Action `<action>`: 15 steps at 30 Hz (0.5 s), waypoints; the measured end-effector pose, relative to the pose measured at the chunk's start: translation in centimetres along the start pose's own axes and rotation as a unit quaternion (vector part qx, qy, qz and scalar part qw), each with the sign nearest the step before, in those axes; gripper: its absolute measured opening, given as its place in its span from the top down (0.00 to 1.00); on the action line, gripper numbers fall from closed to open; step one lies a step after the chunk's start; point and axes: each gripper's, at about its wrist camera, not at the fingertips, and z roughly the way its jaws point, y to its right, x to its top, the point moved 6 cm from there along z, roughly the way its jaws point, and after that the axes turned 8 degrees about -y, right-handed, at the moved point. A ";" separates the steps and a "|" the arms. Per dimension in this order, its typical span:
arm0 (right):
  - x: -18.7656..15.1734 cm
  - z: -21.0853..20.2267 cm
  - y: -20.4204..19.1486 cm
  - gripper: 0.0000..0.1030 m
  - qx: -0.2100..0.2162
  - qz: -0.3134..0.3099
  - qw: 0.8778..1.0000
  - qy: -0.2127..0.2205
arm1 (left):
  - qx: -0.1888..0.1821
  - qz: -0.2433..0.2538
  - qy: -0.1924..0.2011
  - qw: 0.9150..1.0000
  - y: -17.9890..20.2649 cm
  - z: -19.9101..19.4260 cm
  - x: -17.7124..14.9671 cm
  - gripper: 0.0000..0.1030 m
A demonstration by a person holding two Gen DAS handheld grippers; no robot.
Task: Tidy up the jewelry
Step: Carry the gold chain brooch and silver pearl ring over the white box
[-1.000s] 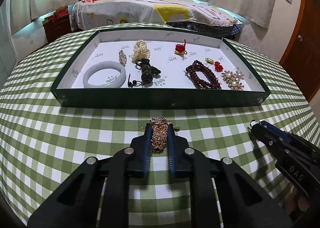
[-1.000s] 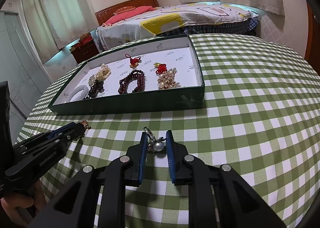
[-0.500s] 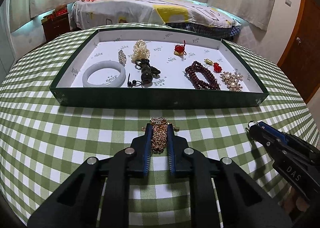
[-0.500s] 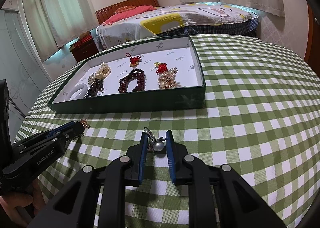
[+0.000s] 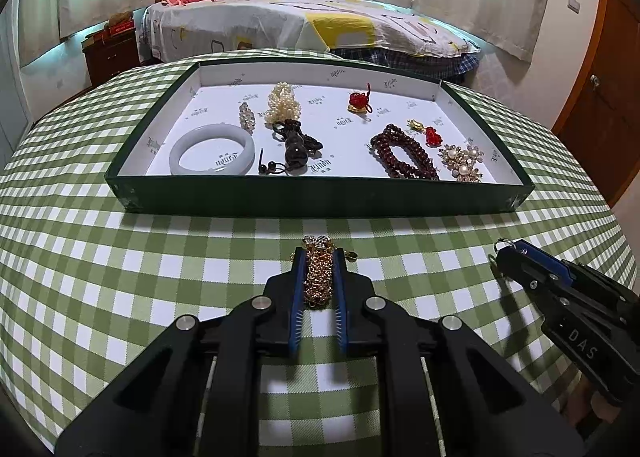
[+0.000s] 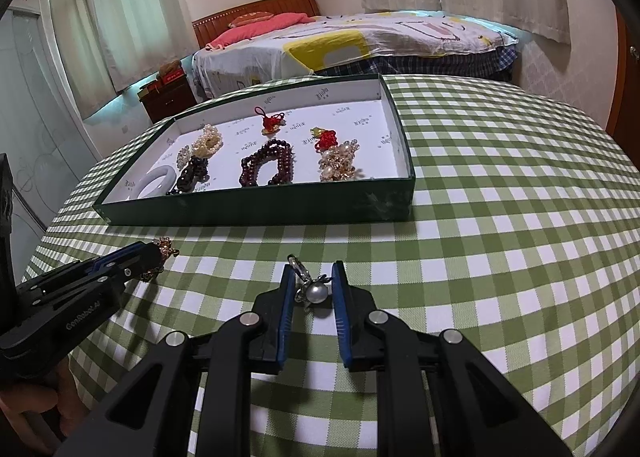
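Note:
A dark green tray with a white floor stands on the checked table and holds several pieces: a white bangle, pearl strands, a dark pendant, red knot charms, a dark red bead bracelet and a pearl brooch. My left gripper is shut on a gold chain just in front of the tray. My right gripper is shut on a silver pearl clasp charm held between its pads above the cloth. The tray also shows in the right wrist view.
The round table carries a green and white checked cloth. A bed, a wooden nightstand and curtains stand behind it. A wooden door is at the right.
Both grippers have risen slightly and moved a little toward the tray, each keeping its piece. The jewelry in the tray has not moved.

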 end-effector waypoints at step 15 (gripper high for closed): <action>0.1 -1.4 -1.4 0.81 0.000 -0.016 1.000 0.015 | -0.012 0.008 0.030 0.999 0.2 -2.7 0.4 0.88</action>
